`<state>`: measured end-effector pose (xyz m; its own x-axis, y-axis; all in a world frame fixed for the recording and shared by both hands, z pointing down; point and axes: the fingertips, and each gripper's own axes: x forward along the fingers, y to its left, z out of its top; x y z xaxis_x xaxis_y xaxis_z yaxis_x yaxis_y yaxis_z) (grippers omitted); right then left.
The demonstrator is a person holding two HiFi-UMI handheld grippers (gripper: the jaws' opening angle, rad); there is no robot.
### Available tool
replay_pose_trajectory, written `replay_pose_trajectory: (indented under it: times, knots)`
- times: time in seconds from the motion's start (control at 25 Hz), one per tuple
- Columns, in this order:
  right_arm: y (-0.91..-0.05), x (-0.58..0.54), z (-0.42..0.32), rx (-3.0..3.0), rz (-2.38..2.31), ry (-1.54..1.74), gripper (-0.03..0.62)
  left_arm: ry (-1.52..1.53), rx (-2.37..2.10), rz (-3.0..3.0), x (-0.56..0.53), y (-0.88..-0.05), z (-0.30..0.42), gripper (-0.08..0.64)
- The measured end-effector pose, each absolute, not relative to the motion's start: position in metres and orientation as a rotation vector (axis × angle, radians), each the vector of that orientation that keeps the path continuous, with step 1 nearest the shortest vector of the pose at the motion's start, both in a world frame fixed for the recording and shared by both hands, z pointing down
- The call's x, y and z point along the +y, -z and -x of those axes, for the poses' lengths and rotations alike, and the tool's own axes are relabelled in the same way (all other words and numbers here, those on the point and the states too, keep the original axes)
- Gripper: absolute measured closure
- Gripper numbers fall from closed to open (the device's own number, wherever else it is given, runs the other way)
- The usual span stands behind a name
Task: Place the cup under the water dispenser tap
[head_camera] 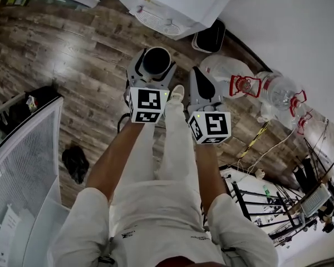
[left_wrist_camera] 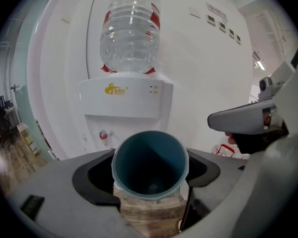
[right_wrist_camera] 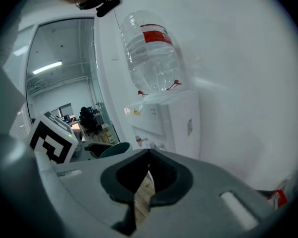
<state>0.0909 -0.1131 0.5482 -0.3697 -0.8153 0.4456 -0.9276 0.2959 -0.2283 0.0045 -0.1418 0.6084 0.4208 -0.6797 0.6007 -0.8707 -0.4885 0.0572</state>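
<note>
A teal-blue cup (left_wrist_camera: 150,162) sits upright between the jaws of my left gripper (left_wrist_camera: 150,175), which is shut on it. From the head view the cup (head_camera: 156,62) looks dark, held by the left gripper (head_camera: 156,60) a short way from the white water dispenser (head_camera: 167,4). The dispenser (left_wrist_camera: 124,98) carries a clear bottle (left_wrist_camera: 130,31), and its red tap (left_wrist_camera: 104,134) lies ahead, left of the cup and apart from it. My right gripper (head_camera: 199,79) hangs beside the left one, shut with nothing in it (right_wrist_camera: 149,155). It faces the dispenser (right_wrist_camera: 164,118) from the side.
Spare water bottles (head_camera: 234,77) (head_camera: 281,90) lie on the wooden floor to the right. A black bin (head_camera: 211,38) stands beside the dispenser. A white mesh panel (head_camera: 22,160) and a black object (head_camera: 75,163) are at the left, cables and stands (head_camera: 278,204) at the right.
</note>
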Motion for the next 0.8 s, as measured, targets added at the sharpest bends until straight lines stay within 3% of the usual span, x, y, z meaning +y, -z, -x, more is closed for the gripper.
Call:
replay_pose_trajectory:
  times: [0.8]
  knots:
    - [-0.594,-0.1,-0.108,-2.292,-1.616,-0.711,0.592,-0.773,-1.295,-2.41,-0.184,-0.705,-0.023,0.181]
